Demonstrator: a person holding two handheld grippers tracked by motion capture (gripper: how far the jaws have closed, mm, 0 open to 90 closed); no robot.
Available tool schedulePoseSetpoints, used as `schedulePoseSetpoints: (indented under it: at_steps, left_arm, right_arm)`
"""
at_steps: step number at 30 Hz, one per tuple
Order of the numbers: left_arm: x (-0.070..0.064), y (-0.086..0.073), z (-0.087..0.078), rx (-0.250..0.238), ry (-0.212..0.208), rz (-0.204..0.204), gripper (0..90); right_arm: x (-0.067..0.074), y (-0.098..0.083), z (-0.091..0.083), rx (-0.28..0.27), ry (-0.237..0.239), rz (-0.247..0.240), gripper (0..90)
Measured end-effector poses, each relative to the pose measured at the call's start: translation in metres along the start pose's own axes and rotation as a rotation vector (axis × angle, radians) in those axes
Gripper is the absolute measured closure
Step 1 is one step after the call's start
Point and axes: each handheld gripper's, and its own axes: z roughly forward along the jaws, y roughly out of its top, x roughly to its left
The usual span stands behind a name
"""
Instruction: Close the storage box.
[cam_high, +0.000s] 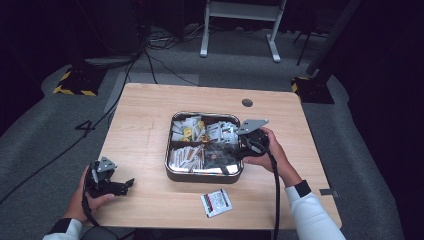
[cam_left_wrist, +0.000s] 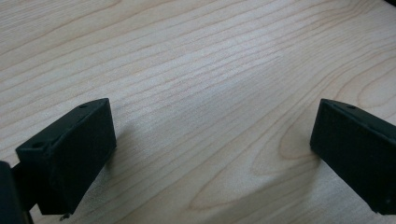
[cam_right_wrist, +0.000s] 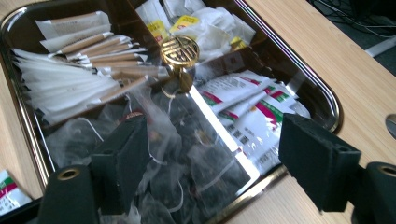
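A metal tray (cam_high: 205, 177) with four compartments and a gold centre knob (cam_right_wrist: 180, 49) sits mid-table. It holds paper sticks (cam_right_wrist: 70, 74), yellow and white sachets (cam_right_wrist: 196, 18), white sachets with red and green print (cam_right_wrist: 247, 107), and clear tea bags with dark contents (cam_right_wrist: 187, 154). My right gripper (cam_high: 239, 149) hovers over the tray's right side. In the right gripper view its jaws (cam_right_wrist: 215, 140) stand open above the clear tea bags, with nothing between them. My left gripper (cam_high: 125, 185) rests at the table's front left, open over bare wood (cam_left_wrist: 210, 121).
One white sachet with red and green print (cam_high: 216, 202) lies on the wooden table (cam_high: 145, 125) in front of the tray, and its corner (cam_right_wrist: 7, 191) appears in the right gripper view. A round cable hole (cam_high: 247, 102) sits at the back. Cables run across the floor beyond.
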Motion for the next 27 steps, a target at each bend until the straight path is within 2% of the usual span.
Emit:
schedulePoseSetpoints:
  at_steps: [10,16,21,27]
  left_arm:
    - [0.0,0.0,0.0,0.001,0.001,0.003,0.5]
    - [0.0,0.0,0.0,0.0,0.001,-0.001,0.5]
    - [0.0,0.0,0.0,0.001,0.002,0.001,0.5]
    - [0.0,0.0,0.0,0.0,0.004,0.002,0.5]
  right_arm:
    - [-0.002,-0.019,-0.016,0.004,-0.017,0.004,24.4]
    - [-0.007,-0.038,-0.028,0.02,-0.053,0.011,24.6]
    - [-0.011,-0.054,-0.033,0.034,-0.066,0.019,24.7]
    - [-0.013,-0.063,-0.04,0.037,-0.083,0.026,24.3]
